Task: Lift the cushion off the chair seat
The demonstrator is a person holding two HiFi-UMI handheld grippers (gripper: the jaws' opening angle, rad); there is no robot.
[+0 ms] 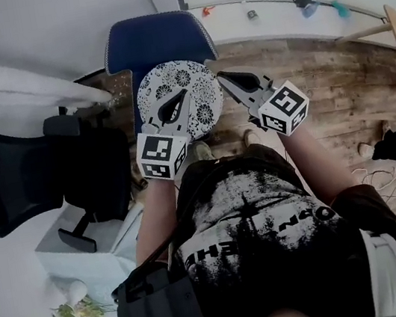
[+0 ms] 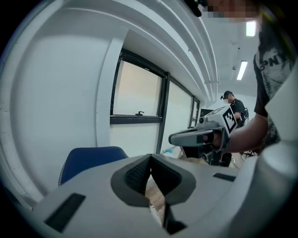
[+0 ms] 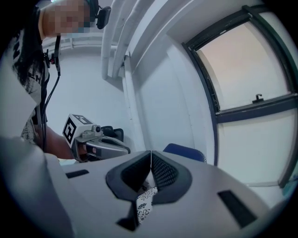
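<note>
1. Two grippers, both with jaws pressed together at the tips: the left gripper (image 1: 185,92) hangs over the round patterned cushion (image 1: 162,84), and the right gripper (image 1: 220,75) is at its right rim.
2. The cushion lies on the blue chair (image 1: 154,40), ahead of and below both tips. Being round, it has no long axis. The left gripper is nearer its middle.
3. The seat is hidden under the cushion. Patterned fabric shows beneath the right tips, but whether they touch it is unclear.
</note>
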